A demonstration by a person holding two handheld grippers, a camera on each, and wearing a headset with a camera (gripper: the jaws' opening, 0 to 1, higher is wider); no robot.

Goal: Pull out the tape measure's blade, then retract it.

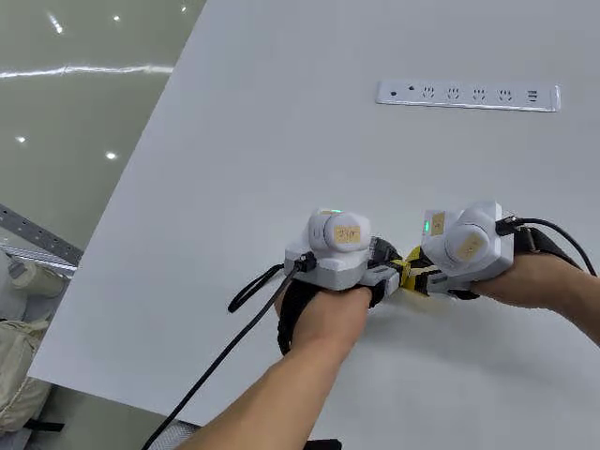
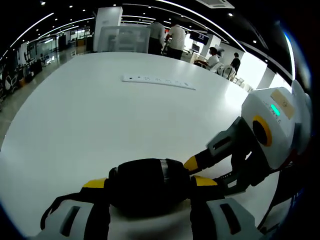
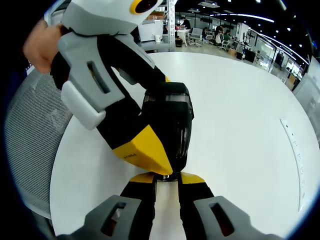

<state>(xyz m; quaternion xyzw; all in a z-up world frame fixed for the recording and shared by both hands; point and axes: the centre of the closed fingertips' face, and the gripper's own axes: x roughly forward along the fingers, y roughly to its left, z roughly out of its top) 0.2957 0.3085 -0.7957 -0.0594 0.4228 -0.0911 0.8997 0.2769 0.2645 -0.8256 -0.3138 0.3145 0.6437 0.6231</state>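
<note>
Pinching the blade tip (image 3: 167, 175), right hand-held gripper (image 3: 167, 180) faces left hand-held gripper (image 2: 150, 183) clamping the tape measure (image 3: 169, 116).

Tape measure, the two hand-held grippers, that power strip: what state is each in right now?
tape measure: case clamped, blade not visibly out.
left gripper: fingers shut on the tape measure's case.
right gripper: fingers pinched together at the case's mouth, seemingly on the blade tip.
power strip: flat on the table, sockets empty.
</note>
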